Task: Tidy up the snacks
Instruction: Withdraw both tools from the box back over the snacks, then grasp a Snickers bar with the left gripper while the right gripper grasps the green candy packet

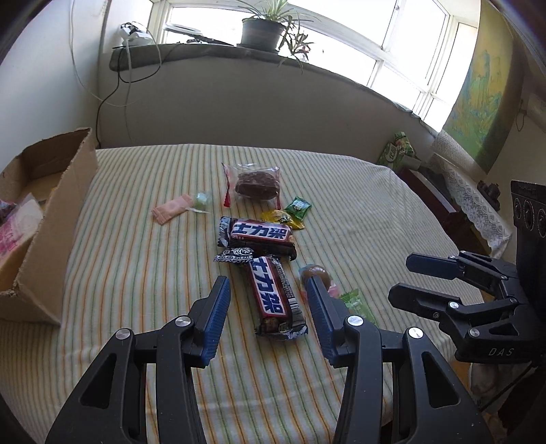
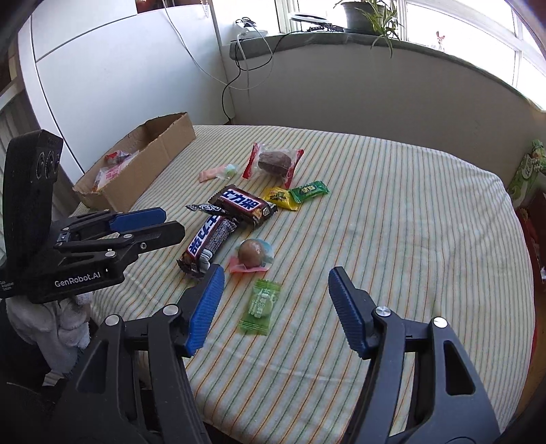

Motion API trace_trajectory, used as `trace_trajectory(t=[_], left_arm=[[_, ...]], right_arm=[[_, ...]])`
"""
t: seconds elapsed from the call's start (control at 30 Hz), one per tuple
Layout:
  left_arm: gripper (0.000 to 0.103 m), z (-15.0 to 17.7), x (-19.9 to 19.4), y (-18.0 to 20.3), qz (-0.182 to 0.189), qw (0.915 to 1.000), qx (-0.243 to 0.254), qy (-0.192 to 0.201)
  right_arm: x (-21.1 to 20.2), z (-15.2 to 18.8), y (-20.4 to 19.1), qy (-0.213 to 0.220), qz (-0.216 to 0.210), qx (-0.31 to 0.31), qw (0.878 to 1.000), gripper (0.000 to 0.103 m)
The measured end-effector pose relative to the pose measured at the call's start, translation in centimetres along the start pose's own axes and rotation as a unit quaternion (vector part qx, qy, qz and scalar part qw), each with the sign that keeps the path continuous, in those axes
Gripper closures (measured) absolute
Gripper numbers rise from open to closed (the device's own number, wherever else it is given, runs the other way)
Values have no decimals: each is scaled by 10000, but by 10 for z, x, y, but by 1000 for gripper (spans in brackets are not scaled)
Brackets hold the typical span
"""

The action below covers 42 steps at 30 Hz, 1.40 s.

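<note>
Snacks lie on a striped cloth (image 1: 143,273). My left gripper (image 1: 268,280) is open, its blue pads on either side of the near Snickers bar (image 1: 274,297) without pressing it. A second Snickers bar (image 1: 261,235) lies just beyond, and a wrapped chocolate cake (image 1: 256,184) further back. My right gripper (image 2: 276,269) stands open above a pale green candy (image 2: 261,305), with a round brown candy (image 2: 252,252) ahead of it. From the right wrist view the left gripper (image 2: 170,222) hovers left of the near Snickers bar (image 2: 208,244).
An open cardboard box (image 2: 153,160) with packets inside sits at the table's left edge. Yellow (image 2: 279,197), dark green (image 2: 309,191) and pink (image 2: 210,174) candies lie around the cake. A wall with a potted plant (image 1: 262,32) and cables stands behind the table.
</note>
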<state>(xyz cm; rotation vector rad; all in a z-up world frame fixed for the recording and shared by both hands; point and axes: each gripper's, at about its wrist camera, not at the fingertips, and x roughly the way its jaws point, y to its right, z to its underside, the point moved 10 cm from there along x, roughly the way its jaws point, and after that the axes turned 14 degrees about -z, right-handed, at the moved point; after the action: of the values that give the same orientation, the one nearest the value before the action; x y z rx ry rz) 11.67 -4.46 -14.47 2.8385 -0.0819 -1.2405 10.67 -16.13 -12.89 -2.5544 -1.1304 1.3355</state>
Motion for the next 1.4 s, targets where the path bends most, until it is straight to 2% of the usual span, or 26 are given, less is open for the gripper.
trace_trajectory(t=[0.13, 0.27, 0.4, 0.53, 0.63, 0.77, 1.1, 1.27, 1.4], left_arm=[[58, 4, 13, 10, -75, 9998, 167, -102], [58, 6, 22, 17, -170, 9992, 312, -164], [60, 9, 30, 16, -329, 9983, 442, -188], [73, 13, 38, 9, -360, 9980, 445, -250], [75, 13, 36, 8, -364, 9977, 529, -201], [76, 15, 34, 8, -382, 9973, 604, -160], [76, 20, 18, -4, -265, 9989, 365, -105], [76, 16, 8, -5, -85, 9997, 204, -35], [76, 10, -1, -11, -109, 9998, 121, 97]], right_arm=[[14, 20, 3, -191, -141, 202, 9995, 46], [28, 29, -1, -347, -283, 258, 9987, 57], [38, 29, -3, -432, -227, 195, 9986, 57], [44, 29, -4, -519, -5, 11, 9986, 61], [46, 30, -6, -594, 167, -182, 9979, 63], [45, 30, -2, -656, 429, -380, 9962, 78], [40, 27, 1, -581, 306, -180, 9977, 79], [35, 21, 4, -482, 299, -93, 9983, 79], [28, 12, 2, -380, 314, -131, 9987, 79]])
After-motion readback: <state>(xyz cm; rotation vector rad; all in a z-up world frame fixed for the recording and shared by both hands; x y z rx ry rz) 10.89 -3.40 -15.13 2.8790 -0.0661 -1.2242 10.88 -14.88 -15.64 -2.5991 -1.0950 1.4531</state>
